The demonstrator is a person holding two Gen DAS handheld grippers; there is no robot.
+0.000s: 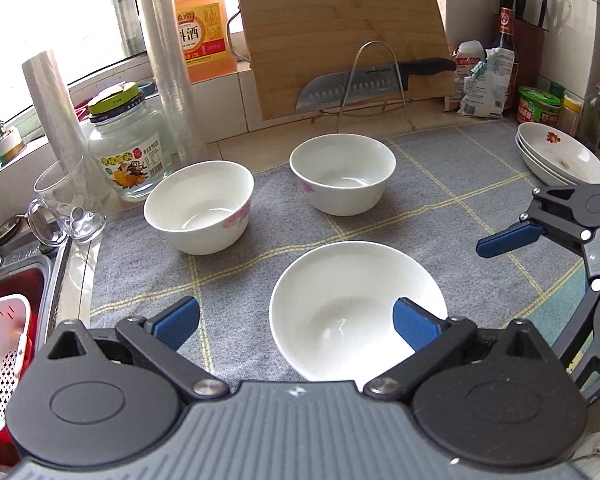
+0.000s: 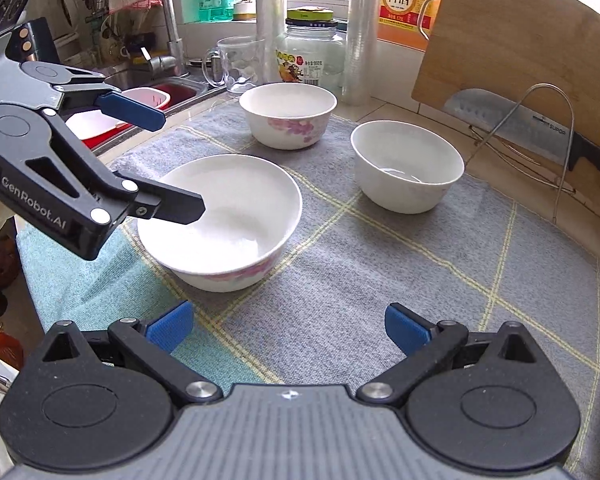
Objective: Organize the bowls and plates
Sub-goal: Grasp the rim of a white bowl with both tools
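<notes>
Left gripper [image 1: 296,322]: jaws wide apart, gripping nothing; right blue pad [image 1: 414,326] over the interior of the nearest bowl, left pad above the cloth; from the right wrist view, one dark finger [image 2: 176,204] reaching over that bowl's near rim, contact hard to judge.
Right gripper [image 2: 288,328]: jaws wide apart, empty, hovering over bare cloth, well apart from all bowls; only one blue fingertip and part of the frame visible at the left view's right edge.
Nearest bowl [image 1: 356,312]: white, upright on the cloth, empty; near rim cut off behind the left gripper body; pink flower print on the outside wall in the right view.
Left rear bowl [image 1: 199,206]: white with pink print, upright, empty apart from a wet-looking sheen at the bottom.
Right rear bowl [image 1: 342,174]: white, upright, same sheen; separate from the other two.
Stacked plates [image 1: 560,154]: shallow white dishes at the cloth's far right corner, nested; exact count hard to tell; small red motif and a brown mark on the top one.
Cloth [image 1: 440,208]: grey, pale yellow grid, under all three bowls.
Glass mug [image 1: 66,200]: clear, contents unclear.
Jar [image 1: 126,148]: clear glass, green lid, beside the mug; contents not readable.
Sink [image 2: 172,88]: red and white basket inside, partly hidden.
Cutting board [image 1: 340,36]: leaning upright, knife [image 1: 364,84] in a wire rack before it.
</notes>
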